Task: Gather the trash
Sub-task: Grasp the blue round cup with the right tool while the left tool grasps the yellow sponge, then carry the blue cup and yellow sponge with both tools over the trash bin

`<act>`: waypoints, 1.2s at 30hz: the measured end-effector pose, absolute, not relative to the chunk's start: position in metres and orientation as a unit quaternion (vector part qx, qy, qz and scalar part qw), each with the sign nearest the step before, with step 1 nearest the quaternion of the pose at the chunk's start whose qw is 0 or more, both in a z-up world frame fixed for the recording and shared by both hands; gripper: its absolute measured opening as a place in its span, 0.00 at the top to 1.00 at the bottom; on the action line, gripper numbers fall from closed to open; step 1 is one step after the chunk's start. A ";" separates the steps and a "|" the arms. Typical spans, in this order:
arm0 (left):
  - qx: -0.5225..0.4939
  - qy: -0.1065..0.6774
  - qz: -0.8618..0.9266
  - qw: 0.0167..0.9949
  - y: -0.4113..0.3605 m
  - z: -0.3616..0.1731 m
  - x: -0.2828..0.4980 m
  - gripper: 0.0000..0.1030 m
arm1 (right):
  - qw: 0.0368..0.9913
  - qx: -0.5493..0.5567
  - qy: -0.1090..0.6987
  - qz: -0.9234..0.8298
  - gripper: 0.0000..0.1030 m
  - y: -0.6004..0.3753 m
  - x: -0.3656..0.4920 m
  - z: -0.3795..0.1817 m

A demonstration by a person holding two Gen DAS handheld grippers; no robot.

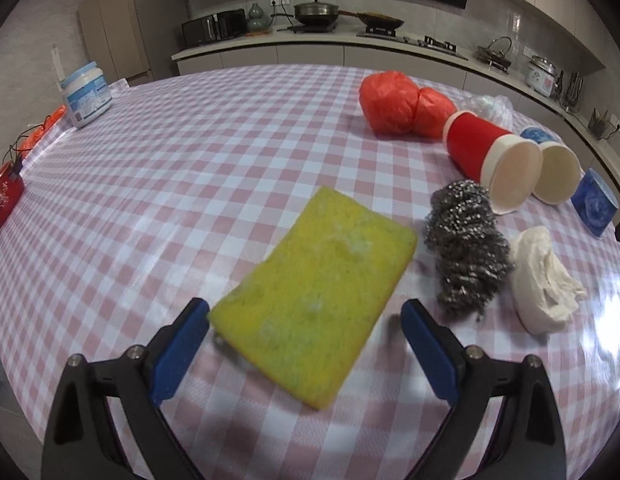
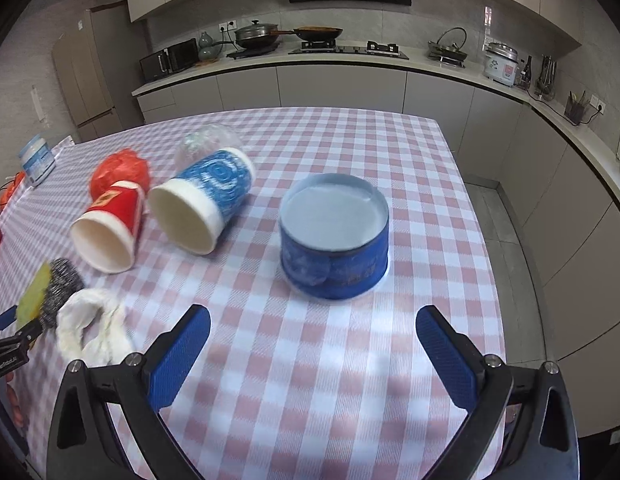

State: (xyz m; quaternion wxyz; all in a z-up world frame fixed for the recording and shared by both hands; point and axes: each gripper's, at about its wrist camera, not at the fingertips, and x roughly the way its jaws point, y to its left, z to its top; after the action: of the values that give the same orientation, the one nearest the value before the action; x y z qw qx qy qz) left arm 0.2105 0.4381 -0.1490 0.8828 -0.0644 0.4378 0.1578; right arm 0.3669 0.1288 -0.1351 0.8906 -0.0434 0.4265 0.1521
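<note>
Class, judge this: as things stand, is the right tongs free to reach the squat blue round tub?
Probably yes. The right tongs are open, the squat blue round tub stands straight ahead, and only bare checked tablecloth lies between.

Black tongs (image 1: 305, 322), blue ribbed pads (image 2: 446, 354), silver screws
</note>
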 end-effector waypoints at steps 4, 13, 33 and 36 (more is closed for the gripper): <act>-0.076 0.439 0.155 0.882 0.441 -0.149 0.222 0.10 | 0.888 -0.040 0.434 0.149 0.00 0.131 0.400 -0.147; -0.101 0.426 0.151 0.886 0.442 -0.145 0.238 0.29 | 0.879 -0.029 0.450 0.156 0.20 0.135 0.442 -0.166; -0.100 0.382 0.144 0.908 0.425 -0.104 0.186 0.35 | 0.895 -0.011 0.413 0.166 0.21 0.111 0.361 -0.122; -0.100 0.377 0.142 0.910 0.421 -0.098 0.173 0.35 | 0.896 -0.010 0.411 0.167 0.21 0.106 0.339 -0.117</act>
State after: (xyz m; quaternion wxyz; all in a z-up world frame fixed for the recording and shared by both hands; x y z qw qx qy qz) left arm 0.1726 0.4211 -0.0976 0.9100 -0.0999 0.3767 0.1416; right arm 0.3390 0.1059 -0.1167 0.8962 -0.0100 0.4109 0.1669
